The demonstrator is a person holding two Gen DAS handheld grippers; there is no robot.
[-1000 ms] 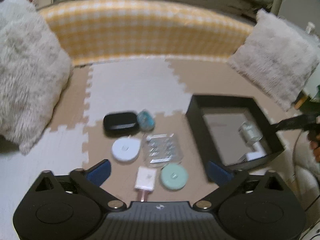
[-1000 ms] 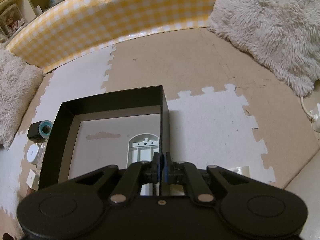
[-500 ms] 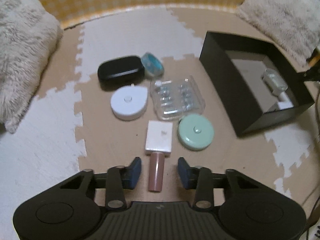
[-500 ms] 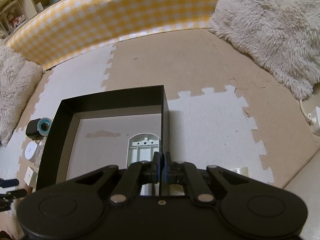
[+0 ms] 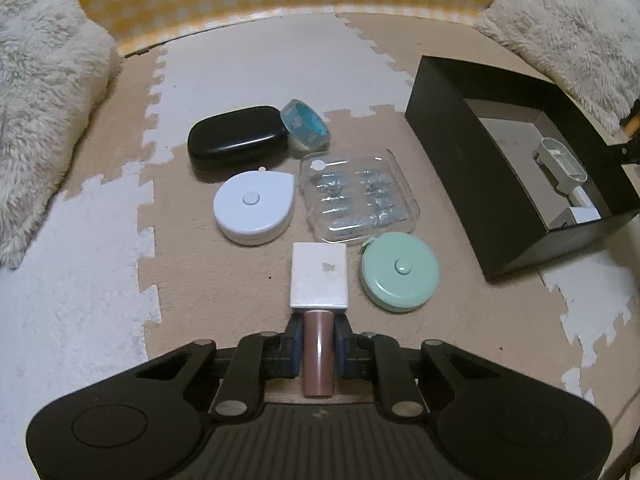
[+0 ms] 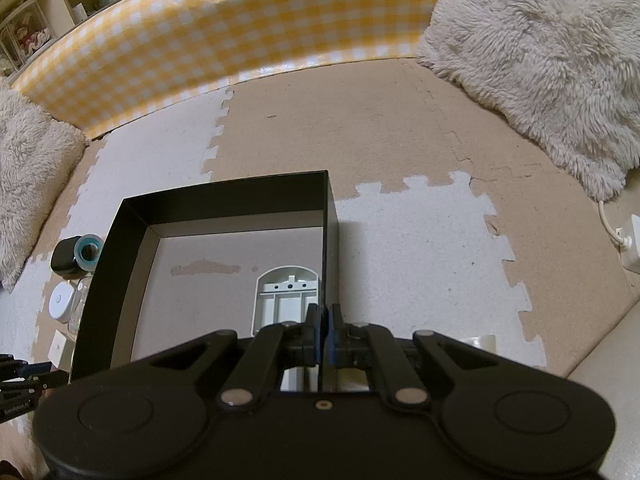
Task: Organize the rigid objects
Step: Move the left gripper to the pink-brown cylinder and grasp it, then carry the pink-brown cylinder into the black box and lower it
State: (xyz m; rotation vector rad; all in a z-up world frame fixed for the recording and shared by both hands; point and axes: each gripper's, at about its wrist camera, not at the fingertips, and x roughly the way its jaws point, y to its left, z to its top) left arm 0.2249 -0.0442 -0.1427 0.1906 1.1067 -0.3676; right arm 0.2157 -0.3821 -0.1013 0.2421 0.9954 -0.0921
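My left gripper (image 5: 318, 336) has its jaws closing on a rose-brown cylinder (image 5: 318, 356) that joins a white square block (image 5: 318, 276); both pads press its sides. Beyond it on the foam mat lie a mint tape measure (image 5: 400, 272), a white tape measure (image 5: 254, 208), a clear blister pack (image 5: 358, 196), a black case (image 5: 238, 138) and a blue tape roll (image 5: 306, 124). My right gripper (image 6: 325, 330) is shut on the right wall of the open black box (image 6: 224, 196), which holds a white plastic part (image 6: 286, 292).
Fluffy cushions (image 5: 44, 112) (image 6: 540, 64) flank the mat, and a yellow checked barrier (image 6: 248, 28) closes the far side. A white plug and cable (image 6: 624, 240) lie at the right edge. The black box (image 5: 452, 120) stands right of the loose items.
My left gripper dropped toward the mat and its wide jaws came together around the rose-brown cylinder. The right gripper and the box stayed still.
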